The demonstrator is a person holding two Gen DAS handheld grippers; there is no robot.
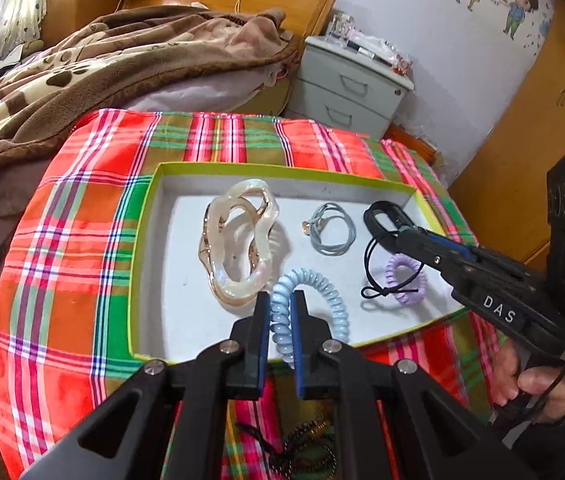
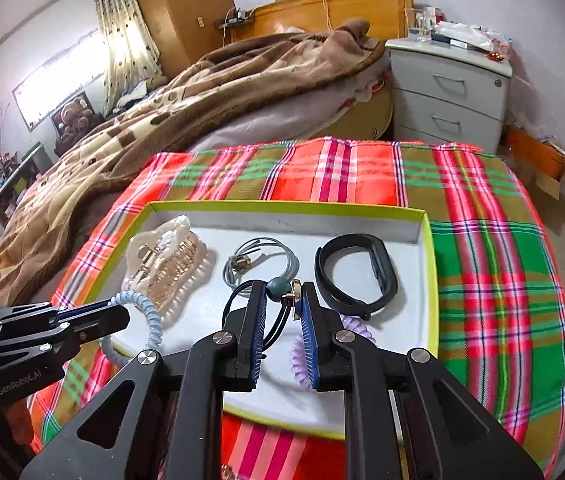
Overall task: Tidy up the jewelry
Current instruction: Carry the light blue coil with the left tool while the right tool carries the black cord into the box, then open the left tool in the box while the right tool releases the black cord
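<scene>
1. While a plaid cloth (image 1: pixel 82 216) is covering the tabletop, a shallow green-rimmed tray (image 1: pixel 142 264) is sitting at its centre, serving as the landmark.
2. Over the tray's near edge, the left tool (image 1: pixel 280 300) is clamping its jaws together on a pale blue coil hair tie (image 1: pixel 314 280).
3. At the tray's right side, the right tool (image 2: pixel 282 300) is gripping a black elastic hair tie (image 2: pixel 238 300) by its green bead and gold charm.
4. Inside the tray, a pearly hair claw (image 1: pixel 238 240) is lying at the left, a grey cord loop (image 1: pixel 332 232) in the middle, a black wristband (image 2: pixel 356 272) at the right.
5. Near the tray's front right, a lilac coil tie (image 1: pixel 406 276) is resting on the floor of the tray.
6. Beyond the tray, a brown blanket (image 2: pixel 202 92) is covering a bed.
</scene>
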